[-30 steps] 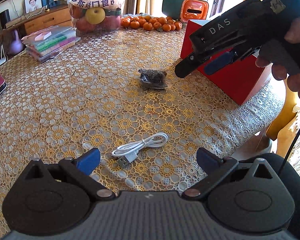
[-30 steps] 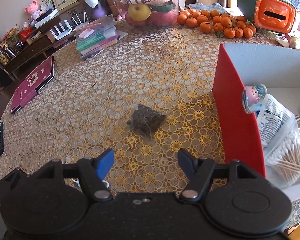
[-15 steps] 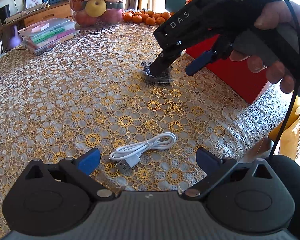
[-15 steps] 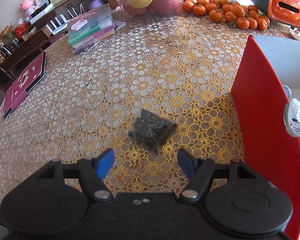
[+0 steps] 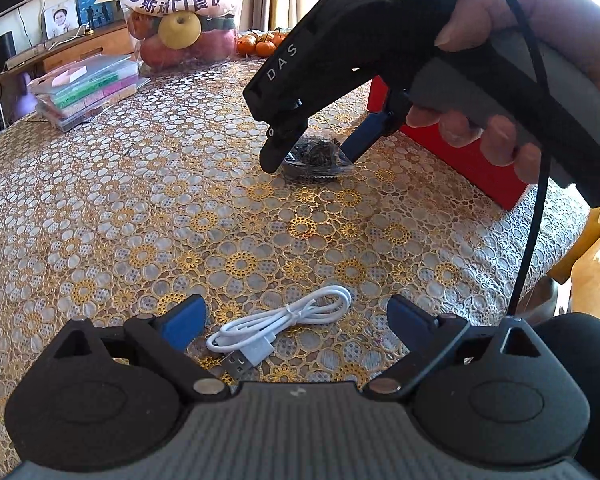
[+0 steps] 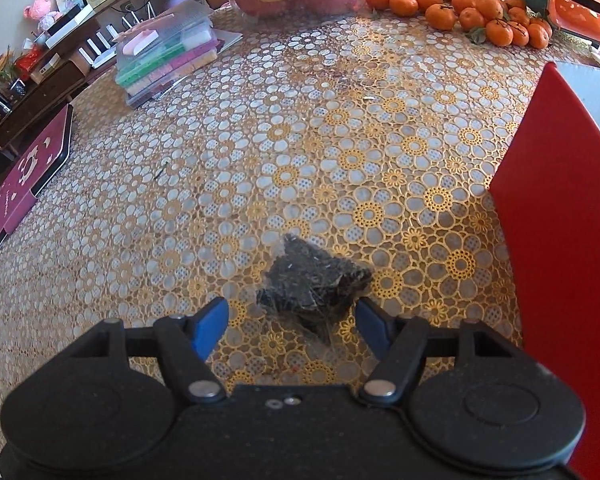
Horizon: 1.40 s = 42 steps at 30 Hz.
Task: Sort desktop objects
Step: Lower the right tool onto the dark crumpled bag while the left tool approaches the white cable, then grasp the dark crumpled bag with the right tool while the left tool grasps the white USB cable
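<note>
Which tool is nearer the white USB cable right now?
Left. The left tool brackets the white USB cable; the right tool is farther up the table, over the dark packet.

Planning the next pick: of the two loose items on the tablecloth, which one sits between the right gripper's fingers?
The clear packet of dark tea, flanked by the open right gripper. The white USB cable lies apart, before the left gripper.

The tea packet (image 6: pixel 314 286) lay between the right gripper's (image 6: pixel 292 320) spread fingers, the box (image 6: pixel 560 240) to its right, the tangerines (image 6: pixel 460 12) far ahead.
</note>
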Tool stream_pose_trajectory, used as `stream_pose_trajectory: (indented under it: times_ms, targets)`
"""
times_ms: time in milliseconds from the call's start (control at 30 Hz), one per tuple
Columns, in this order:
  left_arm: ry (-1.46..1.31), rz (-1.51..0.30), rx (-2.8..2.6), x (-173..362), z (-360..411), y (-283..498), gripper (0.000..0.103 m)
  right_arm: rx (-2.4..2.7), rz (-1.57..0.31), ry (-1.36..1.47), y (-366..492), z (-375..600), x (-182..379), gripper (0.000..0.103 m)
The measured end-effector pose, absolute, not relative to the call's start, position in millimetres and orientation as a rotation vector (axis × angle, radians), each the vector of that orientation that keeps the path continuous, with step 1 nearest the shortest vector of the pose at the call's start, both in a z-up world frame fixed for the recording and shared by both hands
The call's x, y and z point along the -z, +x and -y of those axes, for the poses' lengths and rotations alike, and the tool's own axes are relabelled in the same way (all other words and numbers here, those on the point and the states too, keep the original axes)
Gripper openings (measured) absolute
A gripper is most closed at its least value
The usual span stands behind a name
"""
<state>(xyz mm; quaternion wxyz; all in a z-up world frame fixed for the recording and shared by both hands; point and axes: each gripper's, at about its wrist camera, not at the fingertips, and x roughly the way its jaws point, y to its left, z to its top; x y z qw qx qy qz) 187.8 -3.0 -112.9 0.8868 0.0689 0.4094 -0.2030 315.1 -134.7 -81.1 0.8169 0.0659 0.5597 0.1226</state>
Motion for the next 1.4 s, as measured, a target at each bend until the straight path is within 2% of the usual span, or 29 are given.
stream_pose_trajectory:
  times_ms: [367,600,667,733,900,967,1100,1233,1400]
  targets:
    - [0.164,-0.825,0.365,113.2,6.1,182.9,0.085,-0.25,-1.184,0.112,315.8,132.6,81.9,0.067]
    - [0.156,-0.81,0.346,112.0,1.7,180.9,0.074,-0.235,-1.165,0.101,313.3,135.7,80.6,0.049]
    - [0.155,-0.807,0.344,111.1,0.6,180.6,0.067,-0.237,-1.164,0.103,313.5,136.6,80.8,0.047]
    - [0.151,-0.807,0.343,110.9,-0.1,181.1,0.067,-0.239,-1.159,0.1,312.0,136.9,80.3,0.04]
    - [0.149,-0.808,0.341,111.0,-0.6,181.3,0.066,-0.25,-1.157,0.1,309.7,138.5,77.4,0.036]
    - [0.148,-0.805,0.338,109.8,-0.6,182.0,0.046,-0.253,-1.157,0.098,308.7,139.2,76.0,0.034]
    - [0.131,-0.818,0.34,108.0,-2.0,186.1,0.043,-0.252,-1.151,0.103,305.6,141.8,73.7,0.032]
    - [0.139,-0.815,0.337,107.5,-1.5,186.0,0.03,-0.265,-1.147,0.112,302.2,145.8,71.5,0.031]
    - [0.13,-0.818,0.332,106.7,-2.8,185.8,0.028,-0.268,-1.142,0.114,296.7,149.6,68.6,0.031]
